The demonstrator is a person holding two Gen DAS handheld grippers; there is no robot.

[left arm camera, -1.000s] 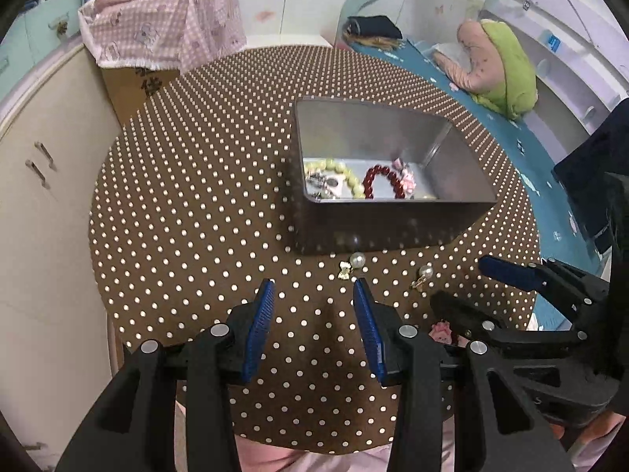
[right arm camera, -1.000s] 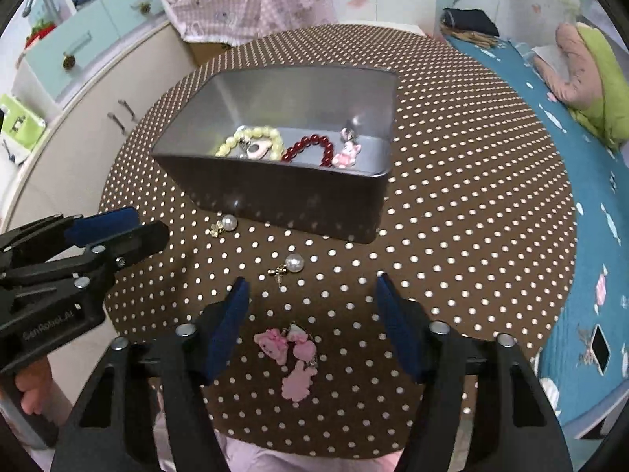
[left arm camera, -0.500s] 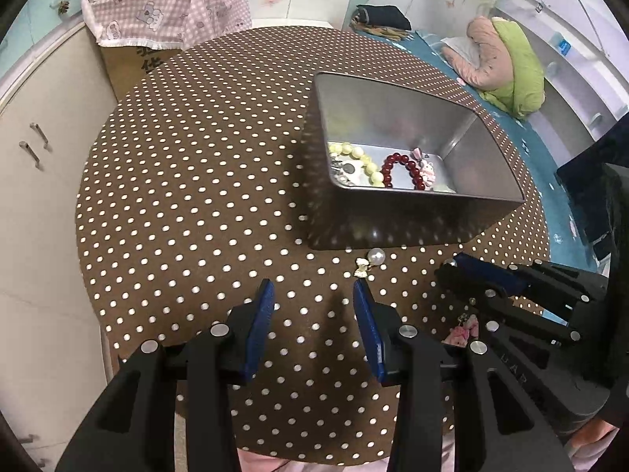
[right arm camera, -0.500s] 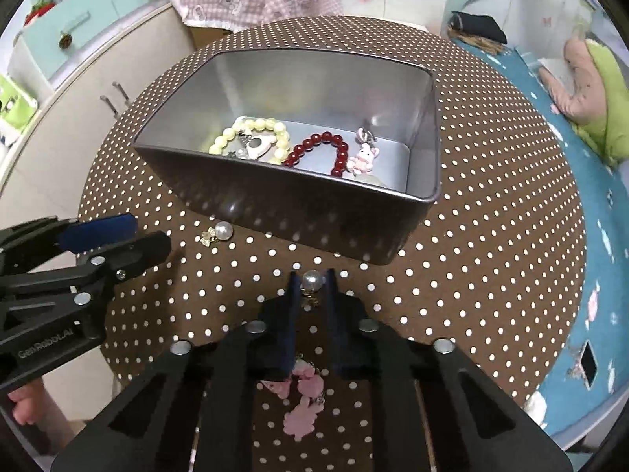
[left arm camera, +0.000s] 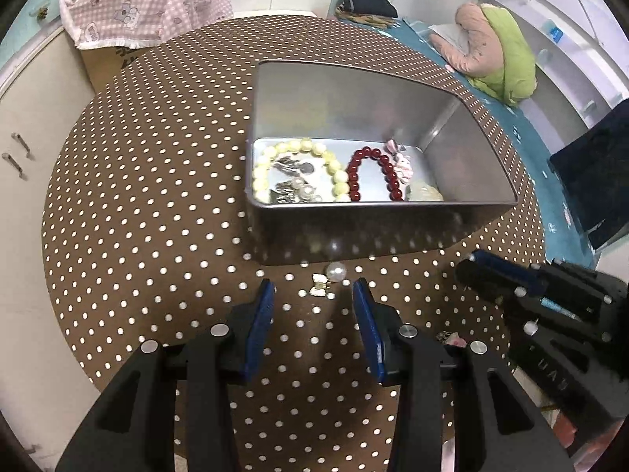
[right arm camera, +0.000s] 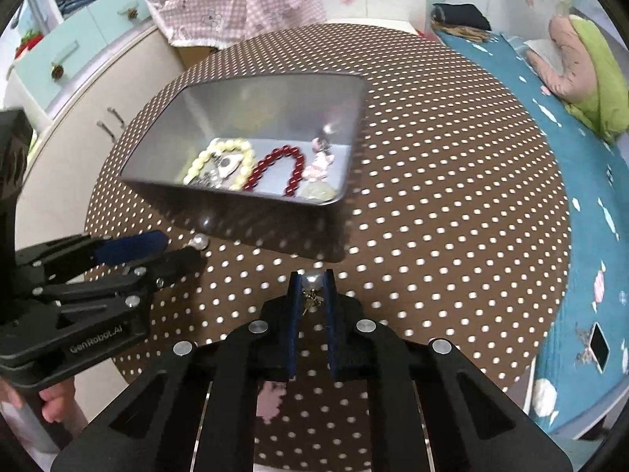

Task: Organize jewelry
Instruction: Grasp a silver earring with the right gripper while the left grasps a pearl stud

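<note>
I am holding one pearl earring in my right gripper point(right arm camera: 311, 279) while the other lies loose by the tin.

The round dotted table point(left arm camera: 157, 181) is carrying a metal tin point(left arm camera: 377, 220); a yellow bracelet point(left arm camera: 298, 149), a red bracelet point(left arm camera: 373, 157) and a pink charm point(left arm camera: 401, 157) are lying inside it. My right gripper is hovering above the table before the tin's near wall, jaws clamped on the held earring point(right arm camera: 312, 280), pearl at the tips, gold fitting dangling between the pads. My left gripper point(left arm camera: 312, 295) is pointing at the tin with jaws apart; the loose earring point(left arm camera: 334, 271) is lying on the table just ahead of its tips, beside the tin's wall.
</note>
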